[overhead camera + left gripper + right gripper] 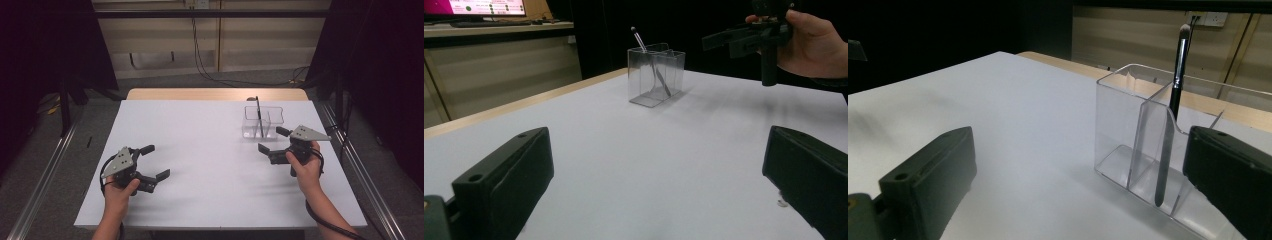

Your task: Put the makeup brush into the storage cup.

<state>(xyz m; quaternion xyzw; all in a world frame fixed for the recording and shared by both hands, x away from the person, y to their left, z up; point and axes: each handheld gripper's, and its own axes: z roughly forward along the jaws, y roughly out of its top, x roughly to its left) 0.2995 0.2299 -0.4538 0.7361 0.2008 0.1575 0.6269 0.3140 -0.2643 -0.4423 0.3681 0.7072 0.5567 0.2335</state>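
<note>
A clear plastic organiser (262, 121) with divided compartments stands at the far right of the white table top (200, 145). A thin black makeup brush (259, 117) stands upright in it, bristles up. My right gripper (272, 140) is open and empty just in front of the organiser, a short gap away. In the right gripper view the organiser (1133, 130) and brush (1175, 85) lie ahead, right of centre between the jaws. My left gripper (156, 162) is open and empty at the near left, and its view shows the organiser (656, 75) far off.
A strip of wooden table (215, 94) shows behind the white top. Metal rails (45, 175) run along the floor on both sides. Cables (210, 75) hang at the back wall. A lit monitor (474, 7) stands on a bench off to the side.
</note>
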